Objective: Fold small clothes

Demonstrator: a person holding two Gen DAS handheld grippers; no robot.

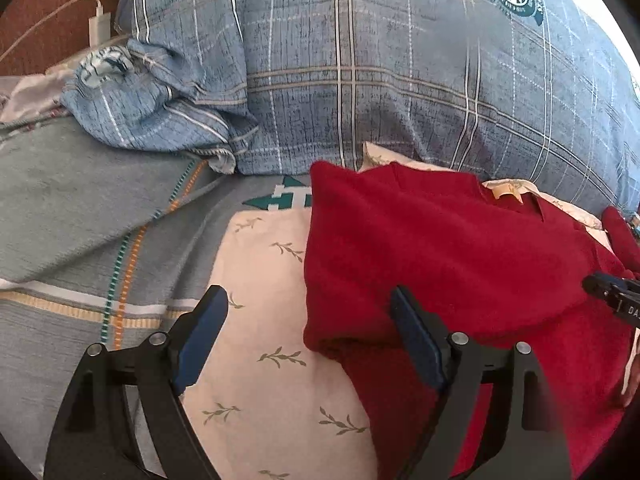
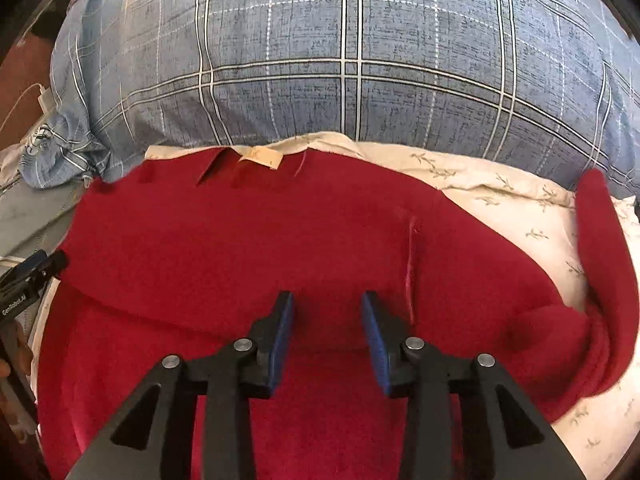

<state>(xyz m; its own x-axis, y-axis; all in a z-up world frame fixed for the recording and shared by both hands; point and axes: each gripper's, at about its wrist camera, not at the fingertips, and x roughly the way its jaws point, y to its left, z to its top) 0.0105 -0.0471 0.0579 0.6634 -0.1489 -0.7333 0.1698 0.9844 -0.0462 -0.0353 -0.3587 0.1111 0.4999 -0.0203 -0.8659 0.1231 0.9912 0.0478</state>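
One red fleece top (image 2: 248,236) lies in view, along with two grippers, one big blue plaid pillow (image 2: 344,60), one cream cloth with a leaf-sprig print (image 1: 272,280) and one white charger with its cable (image 1: 98,26).

The top fills the lower middle of the right wrist frame and the right half of the left wrist frame, spread over the cream cloth just below the pillow. Its fabric is deep red and fuzzy. One cream label (image 2: 259,158) sits at the neckline, at the upper edge of the garment. A fold line crosses the body, with an upper layer lying over the lower one, and one sleeve (image 2: 600,248) curls up along the right edge of the right wrist frame.

The left gripper (image 1: 310,312) stands wide, its right finger over the garment's lower left corner and its left finger over the cream cloth, nothing pinched. The right gripper (image 2: 327,318) hovers over the middle of the top with a narrow gap between its blue pads, holding nothing.
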